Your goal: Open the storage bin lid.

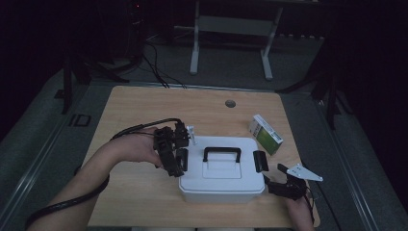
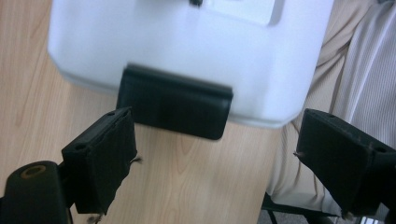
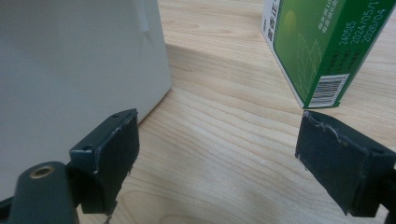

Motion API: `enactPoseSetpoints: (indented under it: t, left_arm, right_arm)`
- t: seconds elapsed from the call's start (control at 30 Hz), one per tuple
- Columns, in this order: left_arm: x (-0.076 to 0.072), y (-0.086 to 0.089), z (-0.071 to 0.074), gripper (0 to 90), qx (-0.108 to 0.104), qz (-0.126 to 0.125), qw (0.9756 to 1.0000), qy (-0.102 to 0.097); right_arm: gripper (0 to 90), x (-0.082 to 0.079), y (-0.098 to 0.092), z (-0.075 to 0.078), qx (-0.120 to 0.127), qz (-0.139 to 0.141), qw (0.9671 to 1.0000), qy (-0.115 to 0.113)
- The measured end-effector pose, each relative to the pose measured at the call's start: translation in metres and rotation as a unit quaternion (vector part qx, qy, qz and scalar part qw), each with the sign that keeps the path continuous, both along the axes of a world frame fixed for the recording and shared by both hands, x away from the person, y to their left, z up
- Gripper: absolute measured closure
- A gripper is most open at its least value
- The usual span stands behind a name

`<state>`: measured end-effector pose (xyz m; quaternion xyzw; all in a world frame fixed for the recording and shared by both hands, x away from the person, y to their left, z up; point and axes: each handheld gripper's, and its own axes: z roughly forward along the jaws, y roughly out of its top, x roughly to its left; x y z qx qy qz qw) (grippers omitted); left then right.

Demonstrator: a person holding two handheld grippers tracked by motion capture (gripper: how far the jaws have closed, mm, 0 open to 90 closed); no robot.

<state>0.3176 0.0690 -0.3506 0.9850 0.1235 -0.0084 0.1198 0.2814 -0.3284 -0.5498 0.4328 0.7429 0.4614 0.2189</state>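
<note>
Table (image 1: 144, 103): pale wood, flat and bare under both my grippers.
Box (image 1: 219, 185): white plastic, lid on, sitting between my two grippers near my edge of the table. I judge it stiff, smooth-walled and slippery, light unless it is filled — I would not squeeze the bare walls.
Carton (image 1: 266, 134): green and white, beyond my right gripper and apart from the box; thin card by the look of it, easy to crush.
Handle (image 1: 222, 152): black bar lying on the lid, my pick for lifting.
Left latch (image 2: 175, 101): black clip on the box's side, straight ahead of my left gripper (image 2: 215, 158), close but untouched — a firm thing to pinch or flip.
Left gripper: jaws wide apart, empty.
Right gripper (image 3: 217, 156): jaws wide apart, empty, the box wall just beside one jaw.
</note>
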Motion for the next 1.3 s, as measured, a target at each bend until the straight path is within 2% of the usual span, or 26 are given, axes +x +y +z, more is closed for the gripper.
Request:
enactPoseSetpoints:
  t: [0.17,0.23,0.57,0.83,0.9,1.07,1.3]
  left_arm:
    - [0.003,-0.011,0.001,12.3,-0.001,-0.011,0.9999,0.0]
    - [0.004,-0.019,0.0,12.3,0.005,-0.023,0.9997,0.001]
    - [0.015,-0.038,0.0,13.4,0.011,-0.039,0.9992,-0.008]
    - [0.024,-0.05,0.002,13.5,0.012,-0.046,0.9988,-0.008]
    - [0.026,-0.052,0.002,13.5,0.01,-0.049,0.9988,-0.003]
    - [0.033,-0.059,0.001,14.5,0.013,-0.053,0.9985,-0.01]
    - [0.035,-0.072,0.0,14.6,0.018,-0.067,0.9975,-0.012]
  right_arm:
    - [13.3,0.0,0.0,0.0,0.0,0.0,1.0,0.0]
    - [13.3,0.0,0.0,0.0,-0.001,0.001,1.0,0.0]
    - [13.3,0.0,-0.001,-0.001,0.002,0.004,1.0,0.001]
    - [13.3,0.0,-0.001,-0.001,0.003,0.006,1.0,0.001]
    - [13.3,0.0,-0.001,-0.001,0.002,0.007,1.0,0.001]
    - [13.3,-0.001,-0.001,-0.001,0.005,0.007,1.0,0.002]
    - [13.3,-0.001,-0.002,-0.001,0.006,0.006,1.0,0.003]
